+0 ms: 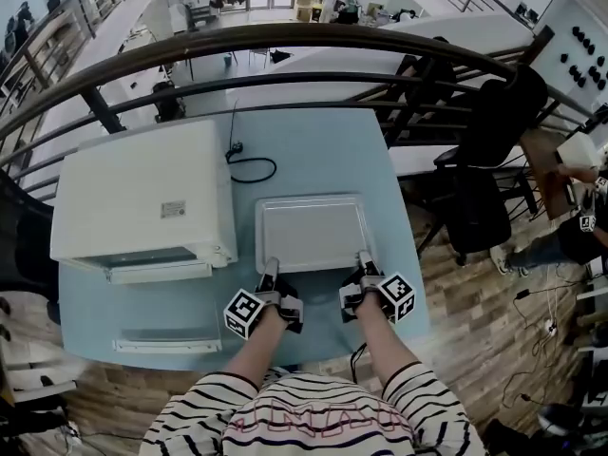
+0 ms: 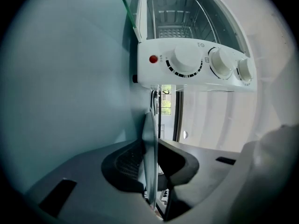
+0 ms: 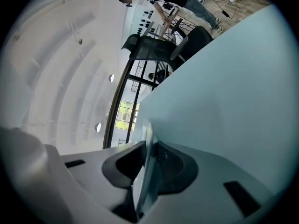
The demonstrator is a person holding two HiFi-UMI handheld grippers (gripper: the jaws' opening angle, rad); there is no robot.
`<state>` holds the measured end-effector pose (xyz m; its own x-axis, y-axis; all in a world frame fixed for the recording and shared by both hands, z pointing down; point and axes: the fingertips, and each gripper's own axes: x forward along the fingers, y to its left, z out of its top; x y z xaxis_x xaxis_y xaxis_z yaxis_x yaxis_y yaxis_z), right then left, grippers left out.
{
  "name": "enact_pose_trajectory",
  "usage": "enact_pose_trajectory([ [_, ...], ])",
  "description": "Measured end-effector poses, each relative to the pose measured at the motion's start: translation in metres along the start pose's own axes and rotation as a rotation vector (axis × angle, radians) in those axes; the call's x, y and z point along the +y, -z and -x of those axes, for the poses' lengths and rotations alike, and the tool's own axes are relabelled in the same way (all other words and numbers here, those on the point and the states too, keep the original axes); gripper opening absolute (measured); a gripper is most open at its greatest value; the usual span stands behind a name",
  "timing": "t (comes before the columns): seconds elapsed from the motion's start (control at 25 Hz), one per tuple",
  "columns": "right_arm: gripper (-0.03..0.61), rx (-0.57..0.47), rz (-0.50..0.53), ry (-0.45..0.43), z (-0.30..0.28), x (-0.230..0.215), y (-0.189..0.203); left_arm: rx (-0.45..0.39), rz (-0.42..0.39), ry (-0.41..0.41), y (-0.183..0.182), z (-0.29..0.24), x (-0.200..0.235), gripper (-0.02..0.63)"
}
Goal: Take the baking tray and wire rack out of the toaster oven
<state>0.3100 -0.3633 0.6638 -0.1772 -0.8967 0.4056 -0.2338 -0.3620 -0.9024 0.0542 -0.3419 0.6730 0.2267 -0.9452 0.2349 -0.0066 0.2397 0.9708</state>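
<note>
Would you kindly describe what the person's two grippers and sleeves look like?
The left gripper and right gripper are both dark-bodied, and each carries a cube faced with black-and-white square markers. In the gripper views, their jaws are grey moulded shells with dark, textured inner pads. The person wears sleeves striped black and white.

Illegibly small print on toaster oven [image 1: 142, 193] label [image 1: 172, 209]

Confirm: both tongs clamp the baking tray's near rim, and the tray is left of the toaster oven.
Wrong side: the head view shows the baking tray right of the toaster oven. The left tongs and right tongs do clamp its near rim.
</note>
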Motion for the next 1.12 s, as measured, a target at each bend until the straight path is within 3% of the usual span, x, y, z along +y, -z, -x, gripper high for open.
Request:
enact_pose_trajectory([
  [0.44, 0.080, 0.038, 0.096, 0.131, -0.039, -0.003, -0.014, -0.036, 0.096, -0.077, -0.004, -0.032, 0.002, 0.077],
  [0.64, 0.091, 0.045, 0.169, 0.182, -0.053, 0.000, -0.022, -0.018, 0.108, -0.147, -0.005, -0.044, -0.002, 0.179],
  [0.76, 0.200, 0.044, 0.174, 0.187, -0.060, 0.006, -0.024, -0.024, 0.113, -0.171, -0.008, -0.050, -0.007, 0.250],
  [0.92, 0.260, 0.076, 0.207, 0.210, -0.063, 0.010, -0.024, -0.018, 0.111, -0.208, -0.009, -0.054, -0.010, 0.316],
  [1.12, 0.283, 0.165, 0.359, 0.279, -0.065, 0.013, -0.020, -0.009, 0.000, -0.295, -0.018, -0.054, -0.013, 0.360],
])
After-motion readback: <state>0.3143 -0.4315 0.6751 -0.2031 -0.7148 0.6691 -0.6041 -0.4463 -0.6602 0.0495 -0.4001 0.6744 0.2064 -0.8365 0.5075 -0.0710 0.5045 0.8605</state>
